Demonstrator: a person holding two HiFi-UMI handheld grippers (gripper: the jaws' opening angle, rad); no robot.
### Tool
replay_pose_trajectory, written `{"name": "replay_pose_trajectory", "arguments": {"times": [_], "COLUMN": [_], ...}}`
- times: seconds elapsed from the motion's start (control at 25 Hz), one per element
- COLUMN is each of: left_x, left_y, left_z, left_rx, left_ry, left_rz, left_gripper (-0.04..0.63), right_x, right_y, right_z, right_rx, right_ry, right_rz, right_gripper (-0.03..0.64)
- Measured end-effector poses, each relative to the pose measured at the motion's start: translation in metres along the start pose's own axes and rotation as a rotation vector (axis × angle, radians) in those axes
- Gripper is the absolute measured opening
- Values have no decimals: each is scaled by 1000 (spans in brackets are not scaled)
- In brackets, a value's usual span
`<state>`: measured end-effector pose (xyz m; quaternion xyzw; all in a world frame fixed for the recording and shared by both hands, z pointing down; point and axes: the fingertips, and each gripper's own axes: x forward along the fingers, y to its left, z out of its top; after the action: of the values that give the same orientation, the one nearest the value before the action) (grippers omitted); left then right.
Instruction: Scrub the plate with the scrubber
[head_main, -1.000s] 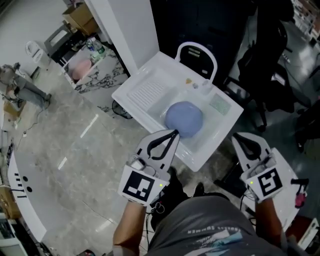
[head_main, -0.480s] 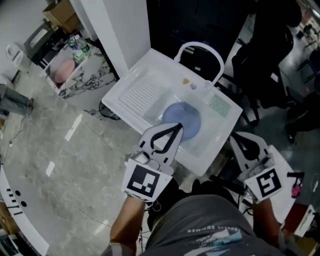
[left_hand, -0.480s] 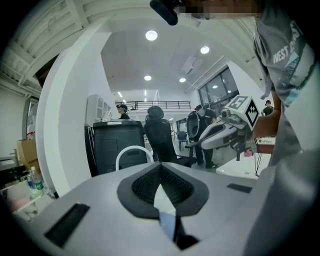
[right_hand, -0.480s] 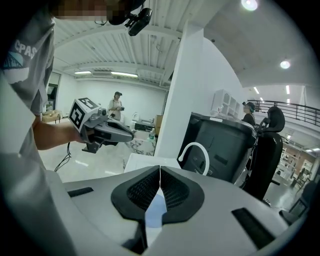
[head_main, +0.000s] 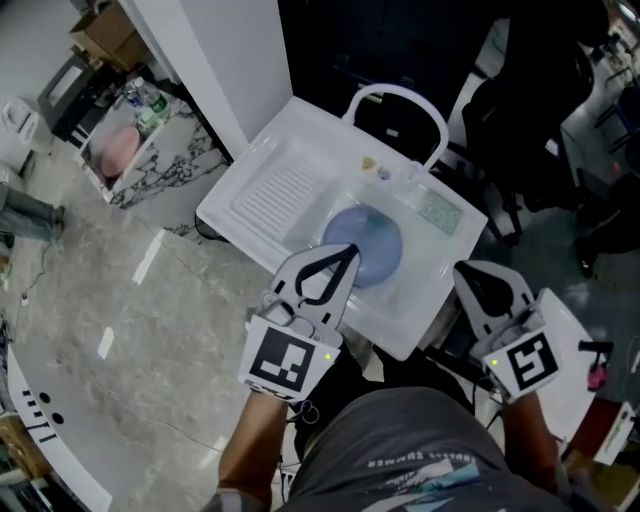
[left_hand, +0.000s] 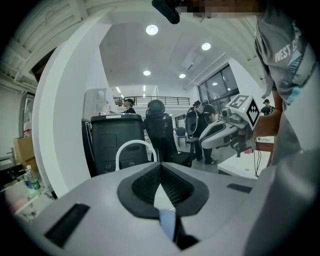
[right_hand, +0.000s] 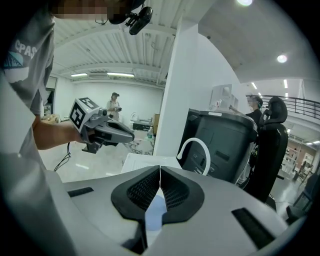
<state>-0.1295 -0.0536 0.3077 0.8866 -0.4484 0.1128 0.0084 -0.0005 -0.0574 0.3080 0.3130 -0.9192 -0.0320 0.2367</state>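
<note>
Two tools, both clenched and empty: left tool hovers above the near rim of the sink, right tool off its right corner. One blue plate lies in the basin. One green pad, likely the scrubber, rests on the right ledge. Step: approach. Next: open right tool, take scrubber.

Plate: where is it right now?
Head view, centre: the blue plate lies in the white sink basin, right of the ribbed drainboard, just beyond the shut left gripper.
</note>
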Motion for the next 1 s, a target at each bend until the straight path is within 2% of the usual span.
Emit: {"name": "replay_pose_trajectory", "arguments": {"times": [0.2,0.4,0.6,0.8,0.92,1.0], "left_x": [24,61,99,119,129,134], "left_y": [7,21,42,59,70,76], "left_z": [-17,-58,-139,-231,-279,-303], "left_rx": [-17,-77,-148,-320,-380,-403], "left_ry": [68,195,342,482,565,614], "left_rz": [1,4,30,79,113,128], "left_gripper": [2,3,3,9,79,92], "right_x": [16,29,42,56,64,70], "right_y": [-23,-61,-92,-108,-116,-120], "right_z": [-13,-31,-58,-88,-103,-112], "right_rx": [25,73,96,130,138,143], "right_ry": [-9,-2,18,60,78,90], "right_rz": [14,-5,-22,-20,-14,-9], "right_gripper": [31,31,31,31,31,31]}}
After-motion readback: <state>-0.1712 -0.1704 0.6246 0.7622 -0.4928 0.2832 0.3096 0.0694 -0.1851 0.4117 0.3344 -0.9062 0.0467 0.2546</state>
